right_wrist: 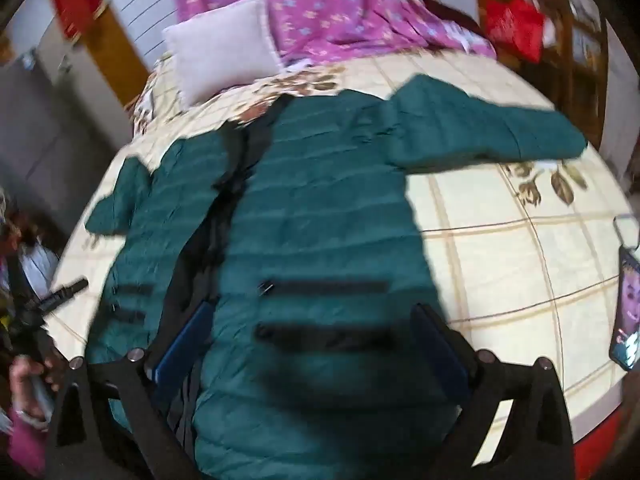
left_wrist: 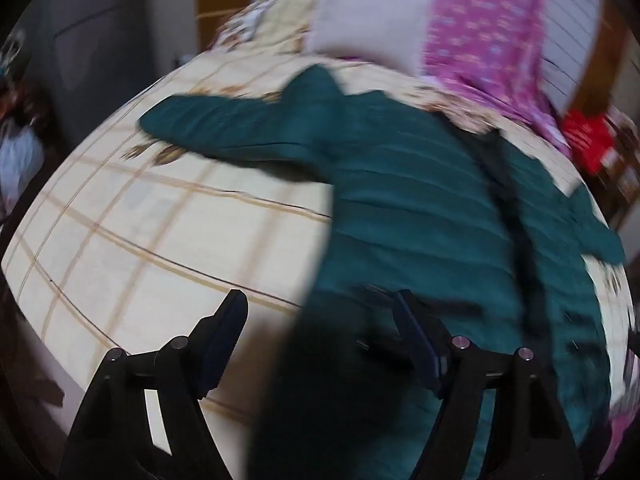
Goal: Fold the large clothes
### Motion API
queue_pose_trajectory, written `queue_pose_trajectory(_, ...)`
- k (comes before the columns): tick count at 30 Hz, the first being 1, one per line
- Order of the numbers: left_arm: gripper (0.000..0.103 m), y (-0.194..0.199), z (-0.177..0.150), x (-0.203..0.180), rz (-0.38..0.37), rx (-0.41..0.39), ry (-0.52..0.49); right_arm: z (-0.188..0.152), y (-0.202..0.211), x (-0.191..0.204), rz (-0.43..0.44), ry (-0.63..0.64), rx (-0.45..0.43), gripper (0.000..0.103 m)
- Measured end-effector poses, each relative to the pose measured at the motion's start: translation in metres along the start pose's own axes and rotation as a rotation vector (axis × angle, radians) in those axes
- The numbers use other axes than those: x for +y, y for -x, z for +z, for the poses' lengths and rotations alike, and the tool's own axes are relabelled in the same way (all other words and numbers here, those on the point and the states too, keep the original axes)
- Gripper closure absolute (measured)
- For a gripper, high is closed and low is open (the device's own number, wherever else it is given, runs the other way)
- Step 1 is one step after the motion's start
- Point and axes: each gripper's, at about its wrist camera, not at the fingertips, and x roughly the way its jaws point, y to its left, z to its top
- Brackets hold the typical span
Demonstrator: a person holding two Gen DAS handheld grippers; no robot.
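A dark green quilted puffer jacket [left_wrist: 420, 208] lies spread front-up on the bed, open along its black centre zip, sleeves stretched out to both sides. In the right wrist view the jacket [right_wrist: 320, 208] fills the middle, with two black pocket zips near my fingers. My left gripper [left_wrist: 320, 312] is open and empty, hovering over the jacket's lower left edge and the bedsheet. My right gripper [right_wrist: 316, 332] is open and empty, hovering above the jacket's lower front panel. Both views are motion-blurred.
The bed has a cream checked sheet [left_wrist: 160, 240] with brown leaf prints. A white pillow [right_wrist: 220, 56] and a pink flowered quilt [right_wrist: 328, 12] lie at the head. A phone [right_wrist: 626, 312] lies at the bed's right edge. A red bag [right_wrist: 516, 28] sits behind.
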Motion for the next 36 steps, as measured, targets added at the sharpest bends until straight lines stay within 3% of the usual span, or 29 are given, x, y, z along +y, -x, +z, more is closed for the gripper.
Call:
queue_pose_trajectory(5, 0.051, 0.019, -0.024, -0.051, -0.052, -0.031, -0.067, -0.028, -0.006, 0.035, -0.062, 0.061, -0.029, 0.002)
queue_pose_trajectory(10, 0.051, 0.029, -0.049, -0.069, -0.016, -0.090, -0.082, -0.033, -0.005, 0.047, -0.130, 0.100, -0.059, 0.002)
queue_pose_trajectory(29, 0.051, 0.032, -0.063, -0.077, 0.019, -0.142, -0.122, -0.045, -0.010, 0.061, -0.144, 0.083, -0.084, 0.002)
queue_pose_trajectory(36, 0.051, 0.027, -0.065, -0.076, -0.007, -0.124, -0.111, -0.042, -0.015, 0.060, -0.144, 0.071, -0.074, 0.002)
